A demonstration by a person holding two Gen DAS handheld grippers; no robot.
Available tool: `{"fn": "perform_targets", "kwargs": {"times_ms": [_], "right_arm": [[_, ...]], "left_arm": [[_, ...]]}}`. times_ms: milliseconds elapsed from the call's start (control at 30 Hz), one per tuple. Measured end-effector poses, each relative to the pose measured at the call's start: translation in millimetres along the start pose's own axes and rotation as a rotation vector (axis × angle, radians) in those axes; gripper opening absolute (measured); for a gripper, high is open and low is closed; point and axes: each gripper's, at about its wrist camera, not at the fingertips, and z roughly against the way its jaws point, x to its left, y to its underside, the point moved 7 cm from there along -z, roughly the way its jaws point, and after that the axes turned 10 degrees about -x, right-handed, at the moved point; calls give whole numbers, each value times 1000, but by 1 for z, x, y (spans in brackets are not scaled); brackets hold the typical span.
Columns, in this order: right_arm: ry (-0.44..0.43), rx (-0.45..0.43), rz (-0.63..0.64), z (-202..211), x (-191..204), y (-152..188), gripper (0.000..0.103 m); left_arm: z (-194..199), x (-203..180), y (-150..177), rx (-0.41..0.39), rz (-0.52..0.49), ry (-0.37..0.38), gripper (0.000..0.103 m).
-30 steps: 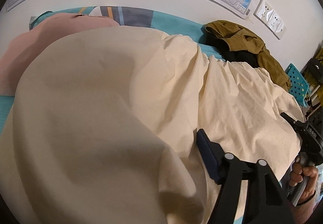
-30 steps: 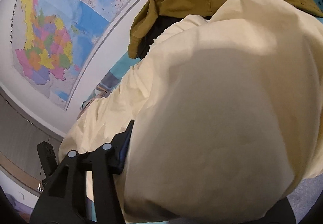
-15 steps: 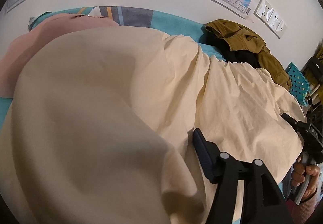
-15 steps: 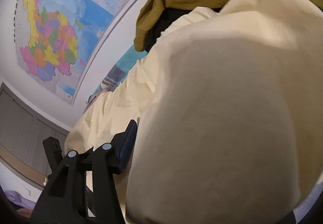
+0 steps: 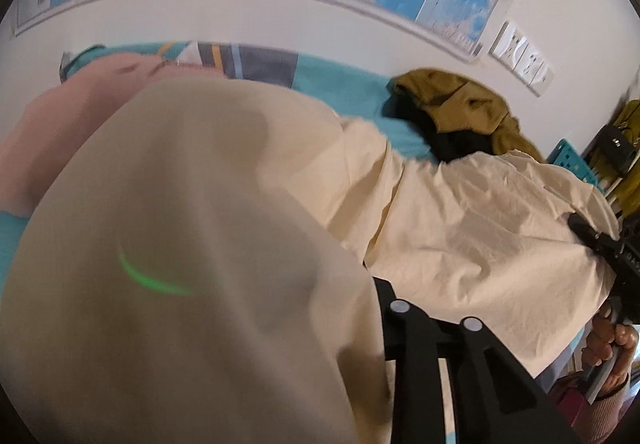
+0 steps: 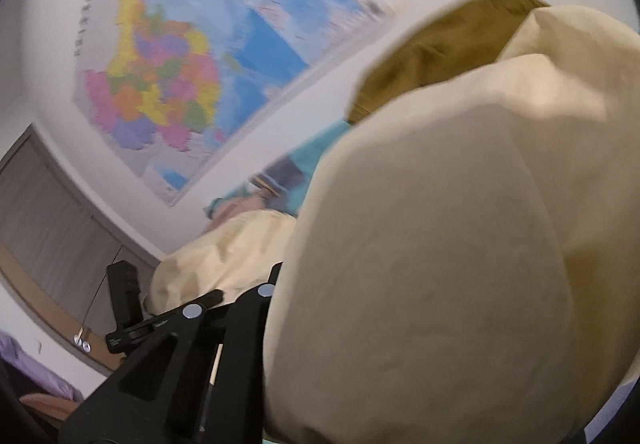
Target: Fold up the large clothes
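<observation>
A large cream cloth lies spread over a teal bed. A fold of it bulges close to the left wrist camera and hides one finger of my left gripper. That gripper's jaws are closing with the fold pinched between them. In the right wrist view the cream cloth fills the right half. My right gripper is closing its jaws on the cloth's edge and holds it raised; only its left finger shows. A hand holds the right gripper at the cloth's far corner.
An olive garment on dark clothes and a pink garment lie at the back of the bed. A map hangs on the white wall, beside wall sockets. A teal crate stands right of the bed.
Both grippers' visible fingers have pressed into the cream cloth, and their blue pads no longer show. The right gripper has risen and tilted up, bringing more wall and map into view.
</observation>
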Motion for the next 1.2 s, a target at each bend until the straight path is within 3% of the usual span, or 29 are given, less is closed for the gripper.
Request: {"fn": "perform_targets", "kwargs": {"times_ms": [233,400,700,1200], "right_arm": [[-80,-49,104,1,58,-36,14],[-133,-79,152,-15,90,-61,14],[-241,-71,196,-83,146,-87,14],[-379,22,212,-207,228,-79,14]], "left_arm": [[37,0,-47,-105,-18,51,22],[58,7,-87,-197,-49,21,22],[73,51,-141,-289,-72,-151,22],[93,170,-201,-364,-18,-402,22]]}}
